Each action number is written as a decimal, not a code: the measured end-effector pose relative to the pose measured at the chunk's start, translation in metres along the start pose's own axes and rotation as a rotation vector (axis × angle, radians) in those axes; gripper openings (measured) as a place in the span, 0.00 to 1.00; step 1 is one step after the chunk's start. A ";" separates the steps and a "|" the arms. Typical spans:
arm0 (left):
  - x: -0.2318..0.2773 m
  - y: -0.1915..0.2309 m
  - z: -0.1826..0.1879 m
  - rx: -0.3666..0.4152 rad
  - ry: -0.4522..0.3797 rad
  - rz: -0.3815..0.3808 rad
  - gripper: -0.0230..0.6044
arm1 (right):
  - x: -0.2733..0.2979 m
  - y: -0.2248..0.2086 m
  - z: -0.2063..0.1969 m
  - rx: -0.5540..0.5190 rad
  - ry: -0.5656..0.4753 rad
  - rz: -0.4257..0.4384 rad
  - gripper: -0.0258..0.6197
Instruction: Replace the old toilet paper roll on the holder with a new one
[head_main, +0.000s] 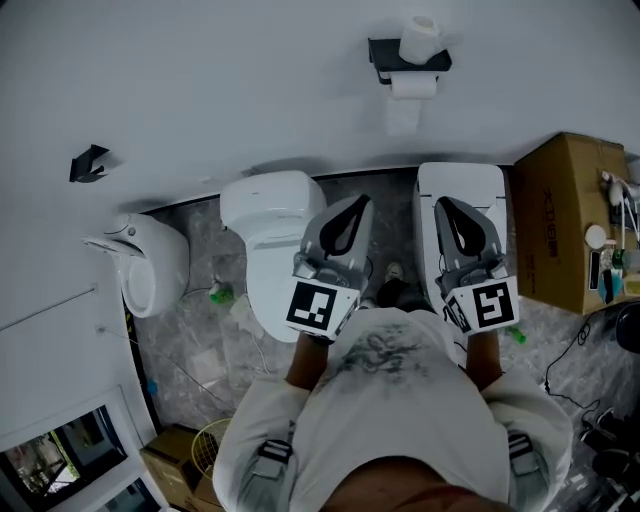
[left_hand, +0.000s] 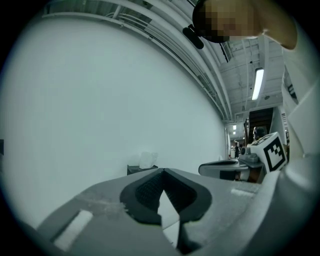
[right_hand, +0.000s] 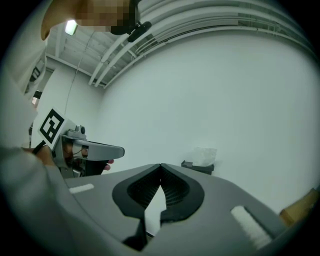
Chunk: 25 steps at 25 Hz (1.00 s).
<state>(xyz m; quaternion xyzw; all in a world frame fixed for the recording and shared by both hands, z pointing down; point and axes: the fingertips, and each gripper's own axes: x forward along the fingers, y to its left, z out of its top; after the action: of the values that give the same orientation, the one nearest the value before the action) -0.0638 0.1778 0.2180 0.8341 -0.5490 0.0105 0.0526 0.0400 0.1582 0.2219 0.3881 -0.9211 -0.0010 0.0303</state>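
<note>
Toilet paper roll (head_main: 421, 38) atop holder (head_main: 384, 50) — left gripper (head_main: 356, 211), right gripper (head_main: 447, 211) closed, empty.

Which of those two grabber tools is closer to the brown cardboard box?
Right. The right gripper hangs beside the cardboard box, apart from it. The left gripper is on the right gripper's far side, farther off.

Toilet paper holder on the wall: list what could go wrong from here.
1. The spare roll stands loose on top of the holder; a nudge while pulling the hanging roll could knock it down.
2. The left gripper and right gripper are both shut and empty; unless the jaws open first, they would push the rolls rather than grip.
3. The toilet stands between the person and the wall, so the reach may be awkward.
</note>
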 end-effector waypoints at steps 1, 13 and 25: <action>0.005 0.001 -0.001 0.003 0.005 0.005 0.03 | 0.004 -0.005 -0.001 0.003 0.000 0.006 0.04; 0.062 0.007 -0.009 0.027 0.022 0.033 0.03 | 0.031 -0.059 -0.013 0.013 0.029 0.036 0.04; 0.098 0.026 -0.024 -0.032 0.074 0.028 0.03 | 0.065 -0.081 -0.032 0.046 0.069 0.021 0.04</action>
<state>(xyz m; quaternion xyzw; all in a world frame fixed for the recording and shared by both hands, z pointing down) -0.0473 0.0805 0.2509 0.8245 -0.5583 0.0334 0.0862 0.0542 0.0560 0.2554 0.3788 -0.9233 0.0338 0.0531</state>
